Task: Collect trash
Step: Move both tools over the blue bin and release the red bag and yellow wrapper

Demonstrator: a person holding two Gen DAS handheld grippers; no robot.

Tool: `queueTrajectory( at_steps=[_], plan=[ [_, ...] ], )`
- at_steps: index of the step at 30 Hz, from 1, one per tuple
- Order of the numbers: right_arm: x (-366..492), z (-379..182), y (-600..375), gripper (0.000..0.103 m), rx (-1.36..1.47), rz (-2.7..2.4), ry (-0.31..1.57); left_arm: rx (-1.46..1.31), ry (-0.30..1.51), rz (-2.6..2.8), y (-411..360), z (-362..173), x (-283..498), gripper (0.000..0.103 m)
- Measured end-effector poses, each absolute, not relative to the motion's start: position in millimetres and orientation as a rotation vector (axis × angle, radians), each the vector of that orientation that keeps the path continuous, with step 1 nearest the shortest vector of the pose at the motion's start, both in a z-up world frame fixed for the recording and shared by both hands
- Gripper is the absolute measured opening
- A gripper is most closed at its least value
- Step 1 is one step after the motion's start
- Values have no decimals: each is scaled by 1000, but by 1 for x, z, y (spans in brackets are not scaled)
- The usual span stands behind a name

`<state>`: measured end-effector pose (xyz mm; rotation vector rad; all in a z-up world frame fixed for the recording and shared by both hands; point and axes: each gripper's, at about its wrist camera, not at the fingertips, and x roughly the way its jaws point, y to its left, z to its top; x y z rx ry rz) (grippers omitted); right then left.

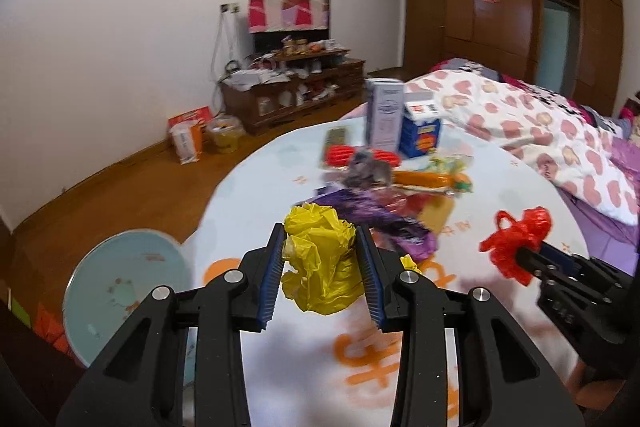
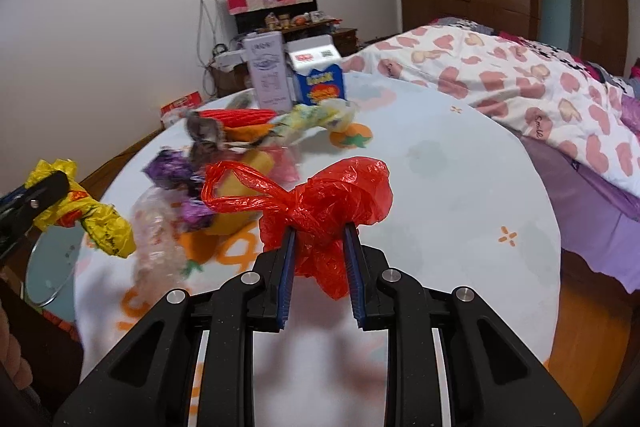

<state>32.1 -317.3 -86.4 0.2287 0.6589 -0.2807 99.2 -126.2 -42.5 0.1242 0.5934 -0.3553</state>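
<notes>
My left gripper (image 1: 320, 239) is shut on a crumpled yellow plastic bag (image 1: 320, 267), lifted over the near part of the round table (image 1: 500, 179). The same yellow bag (image 2: 92, 215) shows at the left of the right wrist view. My right gripper (image 2: 320, 239) is shut on a red plastic bag (image 2: 340, 195) with a loop handle, held above the tablecloth; in the left wrist view this red bag (image 1: 516, 235) hangs at the right. More trash lies mid-table: a purple wrapper (image 1: 384, 223), a grey crumpled piece (image 1: 368, 167), an orange wrapper (image 1: 432, 181), a clear wrapper (image 2: 156, 239).
A tall white carton (image 1: 384, 115) and a blue box (image 1: 420, 131) stand at the table's far edge. A round pale-blue stool (image 1: 124, 291) sits low at the left. A bed with a heart-print quilt (image 1: 540, 131) borders the right. A cluttered cabinet (image 1: 292, 87) lines the far wall.
</notes>
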Motion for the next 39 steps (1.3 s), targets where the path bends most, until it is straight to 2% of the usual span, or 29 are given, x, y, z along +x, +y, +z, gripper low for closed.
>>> queueTrajectory(
  at_steps=[39],
  plan=[
    [73, -59, -138, 24, 2, 53, 658, -27, 613, 66, 82, -46, 108, 36]
  ],
)
